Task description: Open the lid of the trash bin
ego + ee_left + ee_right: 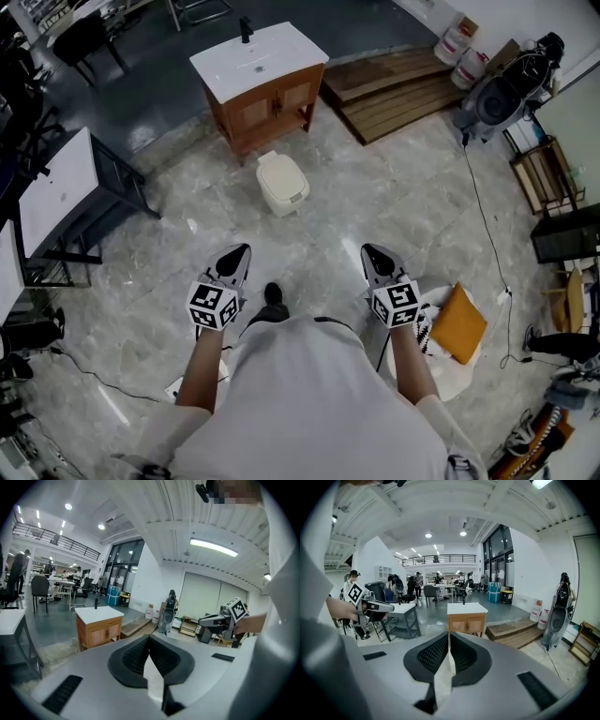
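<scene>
My left gripper (pixel 240 255) and right gripper (pixel 369 253) are pressed together and empty. I'd step nearer the trash bin (pixel 286 194), then lift its lid (pixel 278 169) from the front.

A large, open industrial-style workspace, part office and part lab. A polished stone-tile floor (pixel 375 216) carries a free-standing wooden sink cabinet (pixel 267 89), stacked wooden planks (pixel 398 89) and a loose cable (pixel 483 206). Farther back are desks (pixel 401 611), office chairs (pixel 40 587), people (pixel 417 582), tall glass windows (pixel 499 559) and a railed mezzanine (pixel 438 559).
</scene>
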Demonstrator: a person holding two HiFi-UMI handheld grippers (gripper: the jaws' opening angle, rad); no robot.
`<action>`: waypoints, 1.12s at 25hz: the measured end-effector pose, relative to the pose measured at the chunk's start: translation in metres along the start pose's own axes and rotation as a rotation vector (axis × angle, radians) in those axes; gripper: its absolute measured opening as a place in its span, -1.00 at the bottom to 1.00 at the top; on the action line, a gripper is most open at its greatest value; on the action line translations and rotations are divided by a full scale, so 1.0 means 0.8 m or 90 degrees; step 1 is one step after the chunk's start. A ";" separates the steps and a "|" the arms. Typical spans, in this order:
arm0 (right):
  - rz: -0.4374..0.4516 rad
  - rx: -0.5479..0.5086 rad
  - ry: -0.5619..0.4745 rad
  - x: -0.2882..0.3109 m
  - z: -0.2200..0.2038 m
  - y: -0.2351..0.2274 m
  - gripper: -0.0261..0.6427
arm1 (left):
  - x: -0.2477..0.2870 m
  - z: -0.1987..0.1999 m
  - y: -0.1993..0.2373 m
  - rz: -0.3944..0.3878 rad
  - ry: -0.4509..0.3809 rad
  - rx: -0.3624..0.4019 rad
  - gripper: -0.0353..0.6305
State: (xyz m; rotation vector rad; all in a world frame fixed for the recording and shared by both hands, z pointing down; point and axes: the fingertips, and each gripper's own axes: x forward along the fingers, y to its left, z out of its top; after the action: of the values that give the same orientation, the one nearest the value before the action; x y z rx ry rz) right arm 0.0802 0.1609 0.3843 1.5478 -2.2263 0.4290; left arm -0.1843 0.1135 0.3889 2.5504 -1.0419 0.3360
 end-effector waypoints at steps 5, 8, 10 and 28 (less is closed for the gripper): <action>-0.020 0.004 0.002 0.030 0.014 0.005 -0.81 | 0.018 0.008 0.026 -0.034 0.012 0.015 -0.84; -0.030 0.009 0.001 0.042 0.020 0.006 -0.81 | 0.024 0.010 0.041 -0.045 0.019 0.019 -0.84; -0.034 0.011 0.003 0.048 0.021 0.006 -0.81 | 0.027 0.011 0.049 -0.047 0.022 0.019 -0.84; -0.015 0.021 0.008 0.103 0.032 -0.062 -0.81 | 0.092 0.030 0.062 -0.020 0.034 0.011 -0.84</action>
State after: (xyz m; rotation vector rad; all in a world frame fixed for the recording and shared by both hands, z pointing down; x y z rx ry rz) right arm 0.0976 0.0648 0.4027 1.5826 -2.1988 0.4697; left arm -0.1662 0.0248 0.4049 2.5547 -0.9827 0.4042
